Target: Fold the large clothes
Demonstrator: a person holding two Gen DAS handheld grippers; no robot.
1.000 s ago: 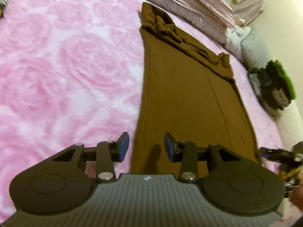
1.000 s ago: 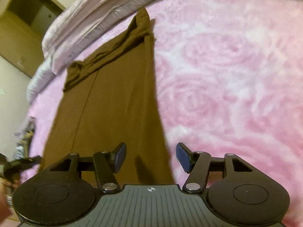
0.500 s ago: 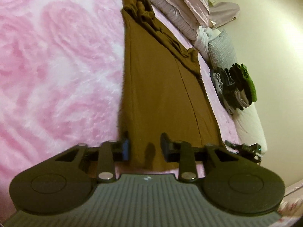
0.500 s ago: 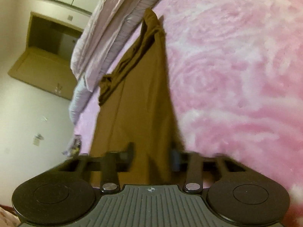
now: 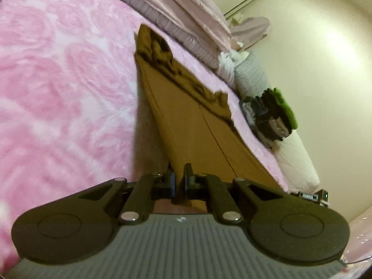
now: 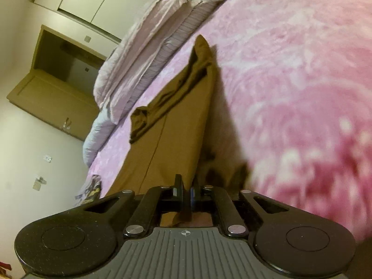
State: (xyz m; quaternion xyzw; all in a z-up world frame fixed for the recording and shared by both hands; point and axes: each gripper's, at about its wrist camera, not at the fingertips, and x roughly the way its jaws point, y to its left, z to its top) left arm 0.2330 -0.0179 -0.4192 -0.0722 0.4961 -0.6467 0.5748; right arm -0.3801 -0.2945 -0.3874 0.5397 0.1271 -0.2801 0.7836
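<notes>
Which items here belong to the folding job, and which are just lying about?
Job: brown garment, left tool and right tool, each clamped on its near edge.
Lying about: pink blanket, folded clothes stack, lilac bedding.

My left gripper (image 5: 179,176): matt black plastic, metal rivets | garment (image 5: 186,125): smooth matt brown cloth | bedspread (image 5: 58,81): plush pink fleece

Black tongs (image 5: 179,179), round side discs, silver pivot screws, blue finger pads, ribbed grey housing

Long brown garment (image 5: 186,125) stretched lengthwise, near end lifted off bed.
</notes>
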